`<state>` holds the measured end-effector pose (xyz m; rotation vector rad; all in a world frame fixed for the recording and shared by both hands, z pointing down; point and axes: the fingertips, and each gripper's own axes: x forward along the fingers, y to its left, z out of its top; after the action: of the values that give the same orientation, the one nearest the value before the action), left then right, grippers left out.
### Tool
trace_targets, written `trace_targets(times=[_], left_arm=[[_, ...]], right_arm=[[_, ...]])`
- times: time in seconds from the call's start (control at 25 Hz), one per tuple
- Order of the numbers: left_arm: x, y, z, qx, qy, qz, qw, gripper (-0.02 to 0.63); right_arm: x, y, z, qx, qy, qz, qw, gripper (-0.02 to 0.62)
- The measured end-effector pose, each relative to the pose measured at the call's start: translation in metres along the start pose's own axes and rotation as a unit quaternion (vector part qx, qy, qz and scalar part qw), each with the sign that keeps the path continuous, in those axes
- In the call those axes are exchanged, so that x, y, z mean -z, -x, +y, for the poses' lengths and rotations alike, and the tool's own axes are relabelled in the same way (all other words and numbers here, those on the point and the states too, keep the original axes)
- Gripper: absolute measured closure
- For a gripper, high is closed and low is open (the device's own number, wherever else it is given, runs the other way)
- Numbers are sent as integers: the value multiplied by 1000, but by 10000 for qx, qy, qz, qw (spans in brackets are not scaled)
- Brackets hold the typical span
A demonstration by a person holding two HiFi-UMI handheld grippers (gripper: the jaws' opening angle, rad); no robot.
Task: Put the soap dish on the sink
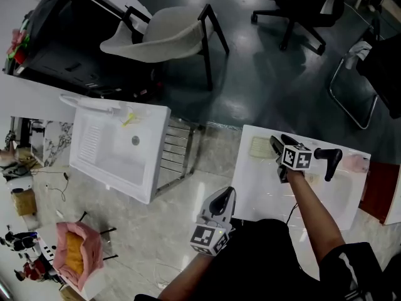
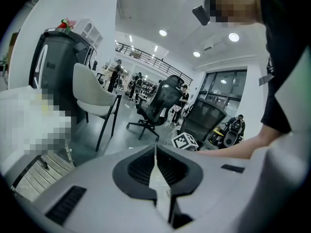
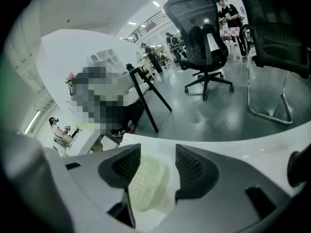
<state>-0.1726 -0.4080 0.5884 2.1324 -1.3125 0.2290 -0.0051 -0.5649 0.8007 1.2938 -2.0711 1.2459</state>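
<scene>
White sink (image 1: 254, 184) at the right carries the soap dish (image 3: 146, 184) on its flat top, so the task looks all but done. Right hand-held gripper (image 3: 158, 160) stands spread around the dish, apparently not pinching it; only backing away is left. Left hand-held gripper (image 2: 155, 155) is pressed together and empty.

The person wears a black top (image 1: 263, 256) with short sleeves (image 1: 348, 260). The left hand-held gripper (image 1: 225, 195) and the right hand-held gripper (image 1: 276, 143) both have a light grey shell and black ribbed pads (image 3: 125, 165). Each carries a cube (image 1: 208, 237) with black-and-white square markers. The right one has also a black handle (image 1: 332, 158).
</scene>
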Motion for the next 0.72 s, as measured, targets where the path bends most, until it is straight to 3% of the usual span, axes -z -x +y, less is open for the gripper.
trace_targets(times=[0.4, 0.72], left_arm=[[1, 18, -14, 96, -132, -128, 9998, 589], [-6, 62, -24, 112, -274, -498, 9983, 589]], right_arm=[[3, 34, 4, 9, 149, -109, 9998, 390], [4, 83, 27, 41, 400, -393, 9984, 390]])
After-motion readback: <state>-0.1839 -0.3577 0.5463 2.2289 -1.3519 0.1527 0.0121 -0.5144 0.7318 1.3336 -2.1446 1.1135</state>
